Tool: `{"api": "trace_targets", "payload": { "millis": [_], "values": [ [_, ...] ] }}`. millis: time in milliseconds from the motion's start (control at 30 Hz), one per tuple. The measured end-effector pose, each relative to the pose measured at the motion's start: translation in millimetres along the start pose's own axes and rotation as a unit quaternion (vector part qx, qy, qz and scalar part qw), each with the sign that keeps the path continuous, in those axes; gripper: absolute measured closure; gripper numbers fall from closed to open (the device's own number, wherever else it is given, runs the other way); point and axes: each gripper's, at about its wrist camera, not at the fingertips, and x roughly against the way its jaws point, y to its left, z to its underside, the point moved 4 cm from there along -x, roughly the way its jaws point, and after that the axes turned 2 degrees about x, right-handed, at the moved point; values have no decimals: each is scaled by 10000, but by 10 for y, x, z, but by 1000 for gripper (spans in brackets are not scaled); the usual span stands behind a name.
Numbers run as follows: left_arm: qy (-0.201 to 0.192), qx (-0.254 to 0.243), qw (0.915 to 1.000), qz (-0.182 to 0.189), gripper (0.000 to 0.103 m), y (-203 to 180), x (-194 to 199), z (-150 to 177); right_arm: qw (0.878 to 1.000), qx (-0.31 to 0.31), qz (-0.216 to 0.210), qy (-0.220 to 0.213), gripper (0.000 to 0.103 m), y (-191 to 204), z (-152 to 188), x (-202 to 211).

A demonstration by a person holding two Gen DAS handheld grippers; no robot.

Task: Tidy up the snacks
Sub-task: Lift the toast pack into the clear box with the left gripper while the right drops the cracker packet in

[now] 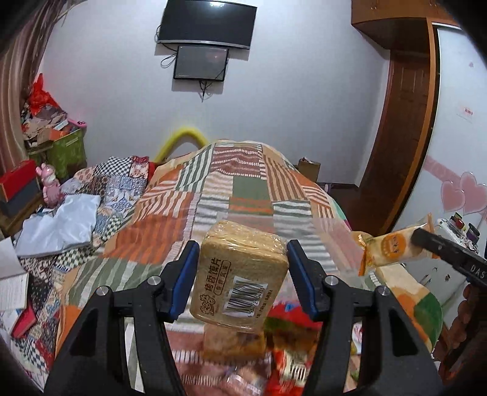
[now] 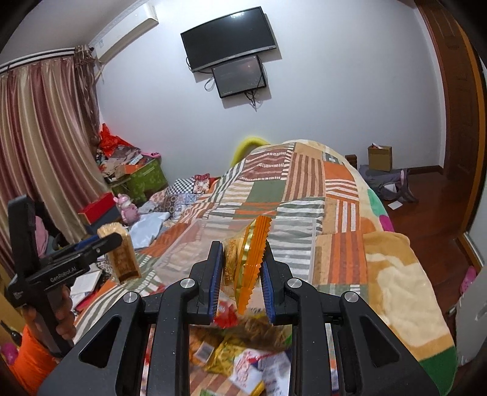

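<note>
Left wrist view: the toast pack (image 1: 240, 274) sits clamped across its sides in the left hand-held gripper (image 1: 242, 280), lifted clear above the snack pile (image 1: 274, 350) on the bed (image 1: 213, 195), probably so it can be sorted apart. Right of the toast pack, the orange-edged snack packet (image 1: 392, 246) hangs from the right hand-held gripper (image 2: 240, 274), pinched thin by its crimped wrapper. Both are carried above the pile, which lies blurred below the toast pack. Beyond it, a striped quilt covers the bed; TV (image 1: 207, 22) on the wall behind.
</note>
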Motion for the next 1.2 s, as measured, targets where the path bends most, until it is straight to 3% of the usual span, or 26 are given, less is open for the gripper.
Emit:
{"api": "trace_targets", "payload": {
  "millis": [400, 867, 1200],
  "values": [
    [285, -50, 9995, 111, 45, -116, -654, -199, 9981, 316, 170, 501, 82, -84, -145, -503],
    [1135, -391, 9928, -24, 45, -199, -1321, 74, 9878, 367, -76, 1512, 81, -103, 81, -1072],
    [1377, -466, 9893, -141, 49, -224, -1497, 168, 9802, 432, 155, 1925, 79, -173, 211, -1231]
  ]
}}
